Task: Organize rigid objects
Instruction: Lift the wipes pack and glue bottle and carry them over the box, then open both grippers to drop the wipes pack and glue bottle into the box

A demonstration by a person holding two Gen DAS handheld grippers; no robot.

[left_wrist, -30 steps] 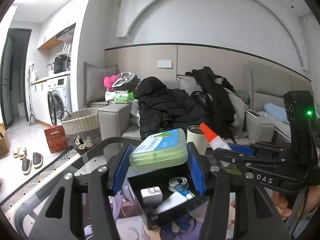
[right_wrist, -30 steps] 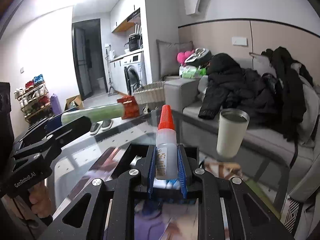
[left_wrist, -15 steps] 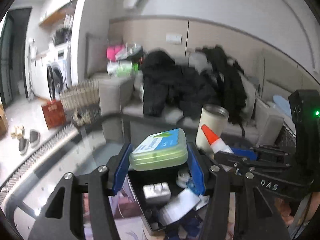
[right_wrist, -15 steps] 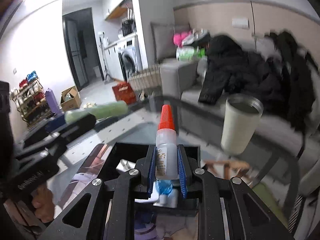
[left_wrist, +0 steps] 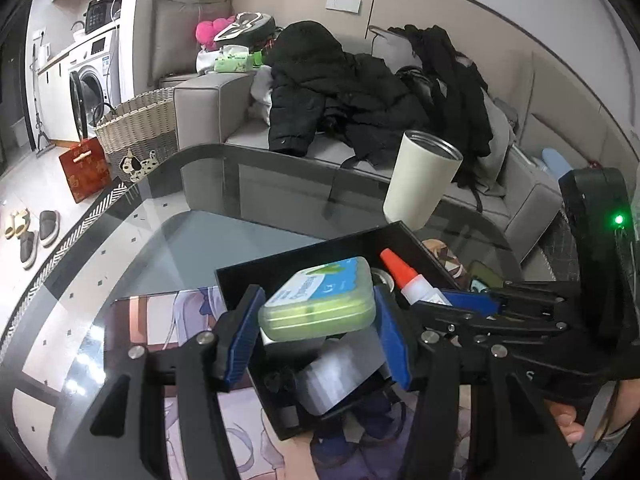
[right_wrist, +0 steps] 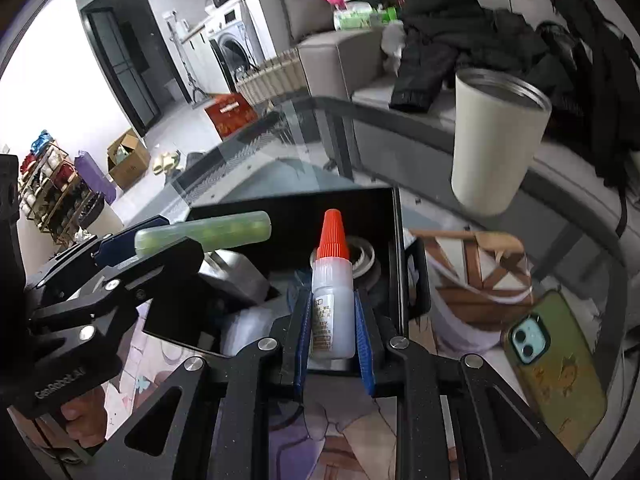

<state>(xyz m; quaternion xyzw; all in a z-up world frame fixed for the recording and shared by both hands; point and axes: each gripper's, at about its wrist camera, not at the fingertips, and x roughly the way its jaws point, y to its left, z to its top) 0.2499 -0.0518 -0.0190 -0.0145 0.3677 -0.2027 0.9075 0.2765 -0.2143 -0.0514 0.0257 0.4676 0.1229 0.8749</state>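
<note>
Our left gripper (left_wrist: 316, 316) clamps a green case (left_wrist: 318, 306); our right gripper (right_wrist: 332, 336) clamps a glue bottle (right_wrist: 332, 304), both above the black box (right_wrist: 296, 210).

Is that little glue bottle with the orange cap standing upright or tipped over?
Upright. The glue bottle is clamped between the right gripper's blue jaws, orange cap pointing up, above the black box.

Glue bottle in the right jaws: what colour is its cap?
Orange-red, a ribbed cone on the glue bottle, whose body is translucent white; clearest in the right wrist view.
</note>
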